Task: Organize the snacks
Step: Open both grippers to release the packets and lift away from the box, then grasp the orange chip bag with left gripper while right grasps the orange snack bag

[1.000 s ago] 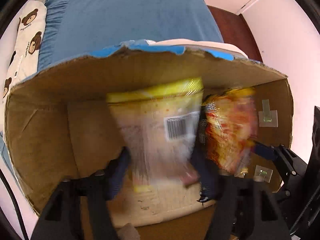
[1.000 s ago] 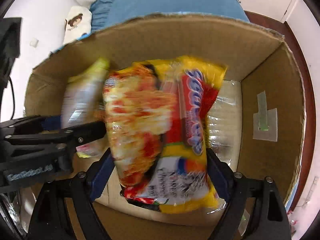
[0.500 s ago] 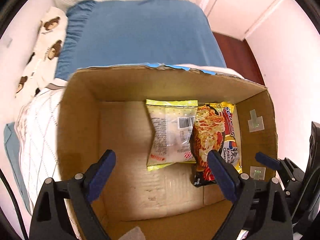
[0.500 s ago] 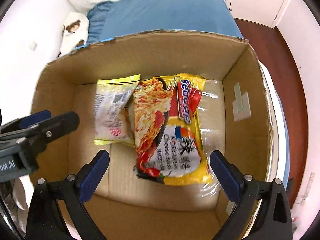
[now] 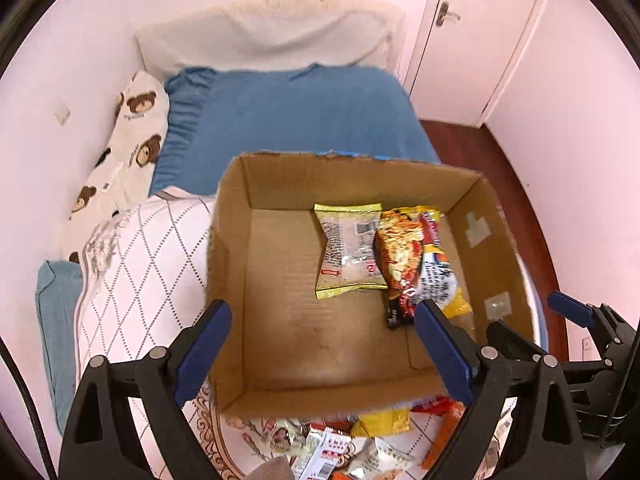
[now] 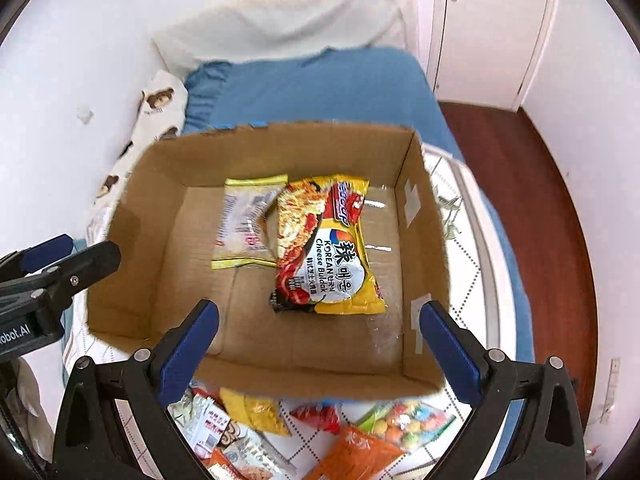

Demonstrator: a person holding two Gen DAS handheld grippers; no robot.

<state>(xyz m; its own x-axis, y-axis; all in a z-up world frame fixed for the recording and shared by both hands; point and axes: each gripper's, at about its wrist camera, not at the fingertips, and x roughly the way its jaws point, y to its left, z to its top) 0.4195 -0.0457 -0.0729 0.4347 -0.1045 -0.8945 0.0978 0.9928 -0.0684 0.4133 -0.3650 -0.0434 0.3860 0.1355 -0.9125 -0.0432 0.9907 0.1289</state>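
An open cardboard box (image 5: pixel 232 264) (image 6: pixel 132 240) stands on the bed. Inside lie a pale yellow-edged snack packet (image 5: pixel 348 250) (image 6: pixel 246 224) and, partly over it, a yellow and red Korean noodle packet (image 5: pixel 420 260) (image 6: pixel 328 252). My left gripper (image 5: pixel 324 354) is open and empty above the box's near edge. My right gripper (image 6: pixel 318 342) is open and empty above the near edge too. Several loose snack packets (image 5: pixel 352 444) (image 6: pixel 304 436) lie on the bed in front of the box.
A white quilt with a diamond pattern (image 5: pixel 136 264) lies left of the box, a blue blanket (image 5: pixel 288 120) behind it. A bear-print pillow (image 5: pixel 132 132) rests by the left wall. Dark wood floor (image 6: pixel 532 184) and a door (image 5: pixel 460 20) are to the right.
Both grippers let go of their packets in the box, opened and pulled back up and away. The two packets now lie on the box floor.
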